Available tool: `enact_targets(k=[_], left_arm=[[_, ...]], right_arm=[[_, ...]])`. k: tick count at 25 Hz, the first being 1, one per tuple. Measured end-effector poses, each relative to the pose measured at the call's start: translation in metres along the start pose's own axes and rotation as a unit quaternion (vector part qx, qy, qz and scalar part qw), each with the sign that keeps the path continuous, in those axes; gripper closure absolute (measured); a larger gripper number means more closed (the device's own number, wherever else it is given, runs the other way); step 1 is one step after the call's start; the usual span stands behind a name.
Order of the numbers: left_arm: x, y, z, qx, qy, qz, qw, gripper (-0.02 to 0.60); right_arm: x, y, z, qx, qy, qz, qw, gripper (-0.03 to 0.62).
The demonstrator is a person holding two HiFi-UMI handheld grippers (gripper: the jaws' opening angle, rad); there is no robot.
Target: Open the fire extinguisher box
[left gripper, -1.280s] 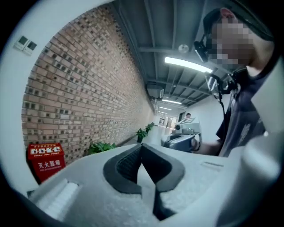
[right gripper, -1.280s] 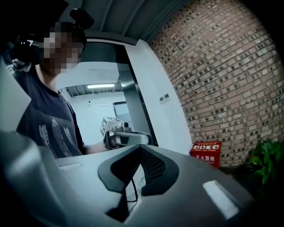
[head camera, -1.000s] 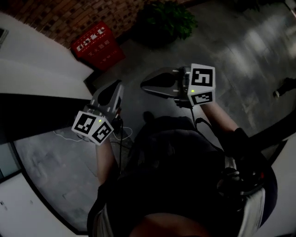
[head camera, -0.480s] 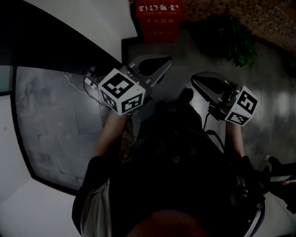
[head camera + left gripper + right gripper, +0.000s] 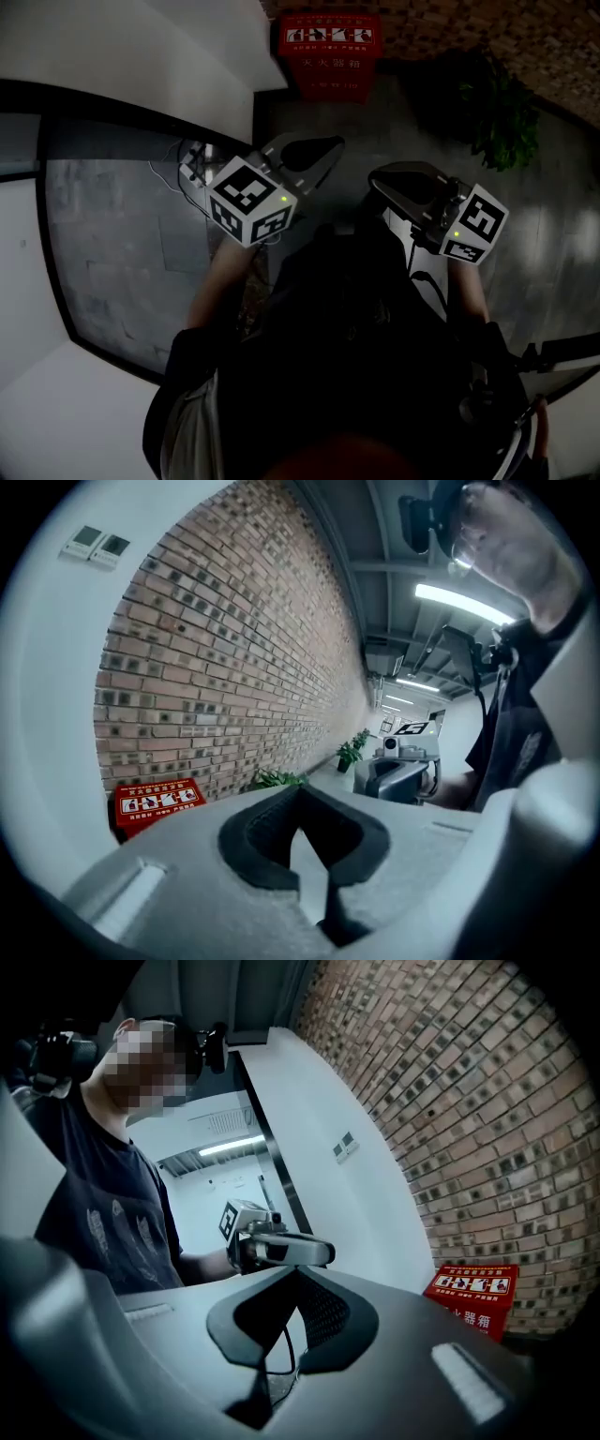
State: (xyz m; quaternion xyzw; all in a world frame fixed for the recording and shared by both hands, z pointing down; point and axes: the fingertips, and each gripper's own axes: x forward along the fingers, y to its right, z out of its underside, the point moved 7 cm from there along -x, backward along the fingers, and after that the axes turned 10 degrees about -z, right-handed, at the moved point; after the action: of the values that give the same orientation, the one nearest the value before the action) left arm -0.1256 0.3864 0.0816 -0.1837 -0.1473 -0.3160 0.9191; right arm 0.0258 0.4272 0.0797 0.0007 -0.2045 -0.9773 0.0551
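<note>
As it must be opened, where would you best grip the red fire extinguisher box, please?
Likely the front edge of its labelled top, approached from the floor side: the fire extinguisher box stands with its back against the brick wall. No handle is visible.

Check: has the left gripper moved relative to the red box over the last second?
Yes. The left gripper has shifted left against the red box: now directly below the box, earlier down to its right.

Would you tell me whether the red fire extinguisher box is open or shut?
Shut: the red box has its labelled lid lying flat on top, with no gap showing.
</note>
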Motion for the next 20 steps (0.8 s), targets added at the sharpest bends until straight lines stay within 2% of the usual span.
enact_targets(k=[5,9,12,16,20], left_arm=[[0.076,-0.018,-0.036,-0.013,-0.008,-0.041,0.9990,0.578],[0.112,-0.027,-0.054,-0.030,0.000,-0.079,0.9964,0.578],[0.124,-0.038,-0.065,-0.034,0.007,-0.103,0.9941,0.578],[0.128,-0.063,-0.074,-0.015,0.029,-0.121,0.9922,0.578],[0.126,-0.093,-0.076,-0.004,0.040,-0.124,0.9915,0.578]], right_arm=[[-0.047,0.069,-0.010,0.037,0.006,-0.029,0.999,0.594],[-0.078,0.112,-0.031,0.066,0.025,-0.078,0.994,0.595],[-0.082,0.138,-0.052,0.053,0.017,-0.101,0.993,0.594],[-0.070,0.161,-0.064,0.034,0.016,-0.120,0.992,0.594],[-0.050,0.180,-0.064,0.054,0.038,-0.123,0.990,0.595]])
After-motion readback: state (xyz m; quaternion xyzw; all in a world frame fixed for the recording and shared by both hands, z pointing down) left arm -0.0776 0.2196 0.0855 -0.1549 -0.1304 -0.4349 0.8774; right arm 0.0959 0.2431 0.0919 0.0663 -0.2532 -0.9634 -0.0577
